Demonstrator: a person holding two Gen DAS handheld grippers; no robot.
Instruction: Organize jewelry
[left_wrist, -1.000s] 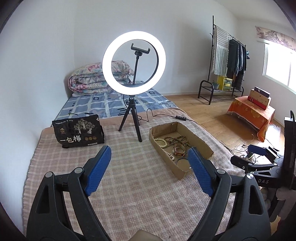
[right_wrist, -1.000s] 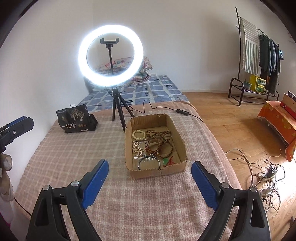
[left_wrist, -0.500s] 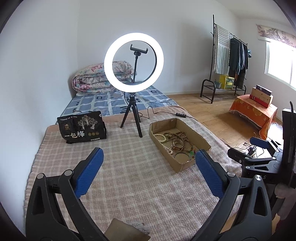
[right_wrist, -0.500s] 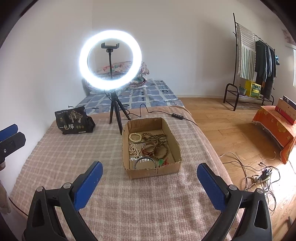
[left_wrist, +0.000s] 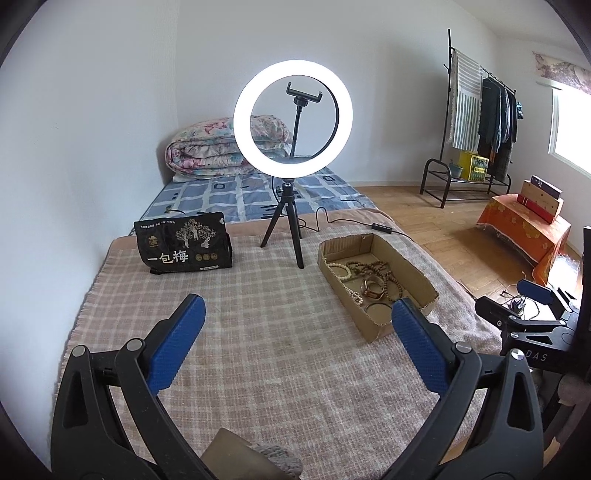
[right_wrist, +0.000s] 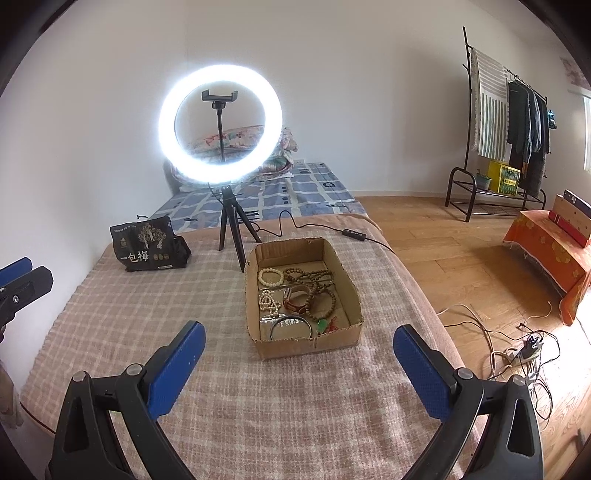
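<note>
A shallow cardboard box stands on the checked pink blanket; it also shows in the left wrist view. It holds several bead bracelets, a pearl string, a silver bangle and a green pendant. My right gripper is open and empty, just in front of the box. My left gripper is open and empty, to the left of the box and above the blanket.
A lit ring light on a black tripod stands behind the box, its cable trailing right. A black printed bag stands at the back left. The blanket's right edge drops to a wooden floor with loose cables.
Both grippers have drawn back and risen a little from the box, then steadied. Both stay open and empty. The box and jewelry have not moved.
</note>
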